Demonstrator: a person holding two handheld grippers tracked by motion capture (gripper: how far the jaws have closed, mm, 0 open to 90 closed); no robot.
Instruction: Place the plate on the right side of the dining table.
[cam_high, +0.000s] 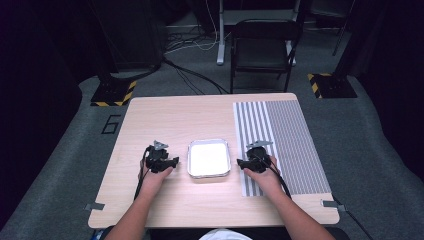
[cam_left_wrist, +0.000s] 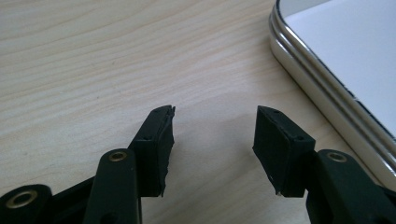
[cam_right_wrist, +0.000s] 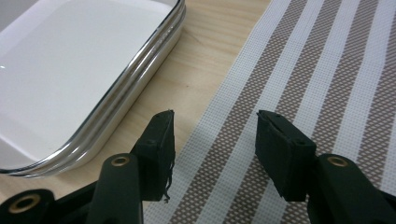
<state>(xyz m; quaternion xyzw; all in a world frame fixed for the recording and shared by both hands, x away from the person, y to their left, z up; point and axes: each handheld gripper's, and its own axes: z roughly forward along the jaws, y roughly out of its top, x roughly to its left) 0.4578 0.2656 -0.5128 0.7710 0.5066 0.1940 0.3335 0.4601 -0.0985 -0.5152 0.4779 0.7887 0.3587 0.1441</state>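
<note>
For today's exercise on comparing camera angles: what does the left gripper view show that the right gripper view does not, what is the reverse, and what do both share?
Left gripper view alone: the left claw, jaws apart with nothing between them, over bare light wood.

Right gripper view alone: the right claw, also open and holding nothing, poised over the edge of a striped woven placemat.

Both: the white rectangular tray with its metal-looking rim, lying beside each claw, and the wooden tabletop.
</note>
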